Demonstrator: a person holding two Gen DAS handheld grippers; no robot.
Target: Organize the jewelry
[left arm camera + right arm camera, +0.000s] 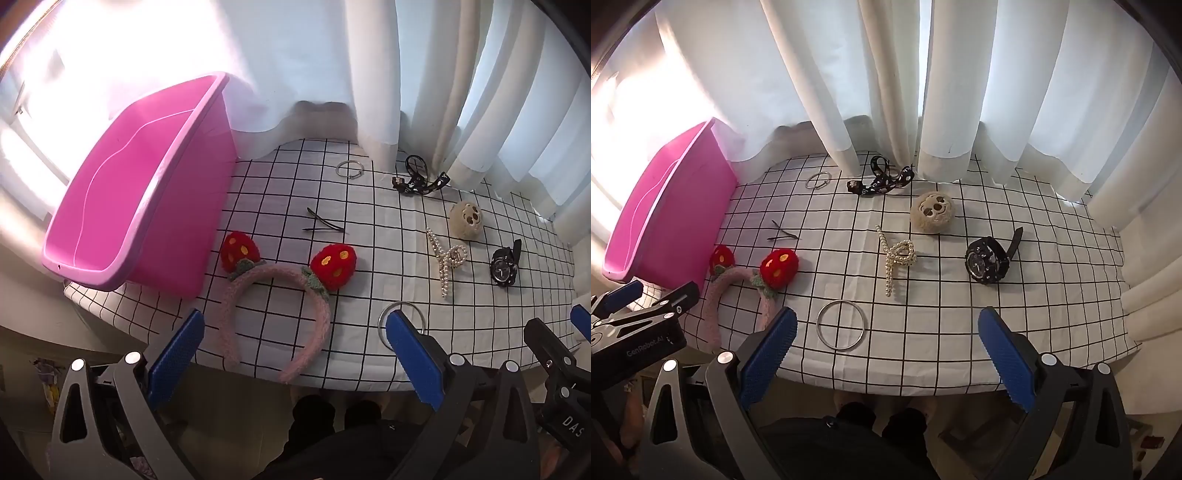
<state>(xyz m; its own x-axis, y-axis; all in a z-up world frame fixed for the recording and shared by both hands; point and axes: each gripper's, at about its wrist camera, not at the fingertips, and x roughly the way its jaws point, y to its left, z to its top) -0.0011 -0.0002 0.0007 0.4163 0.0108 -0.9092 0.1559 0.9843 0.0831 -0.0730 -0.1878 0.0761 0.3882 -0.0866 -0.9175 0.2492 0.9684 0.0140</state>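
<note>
A pink bin [140, 192] stands empty at the table's left; it also shows in the right wrist view [665, 206]. On the checked cloth lie a pink strawberry headband [273, 295] [746, 288], a pearl hair clip [445, 258] [897, 258], a black watch [504, 267] [990, 260], a silver bangle [841, 325] [384, 314], hairpins [325, 223] [783, 234], a small ring [349, 169] [817, 180], a black ribbon [419, 182] [882, 181] and a beige round piece [466, 218] [934, 212]. My left gripper [295, 354] is open above the headband's near end. My right gripper [890, 354] is open at the front edge, near the bangle.
White curtains [886, 92] hang along the table's back and right sides, touching the cloth. The table's front edge [886, 387] runs just ahead of both grippers. The other gripper's body shows at the edge of each view [554, 354] [635, 332].
</note>
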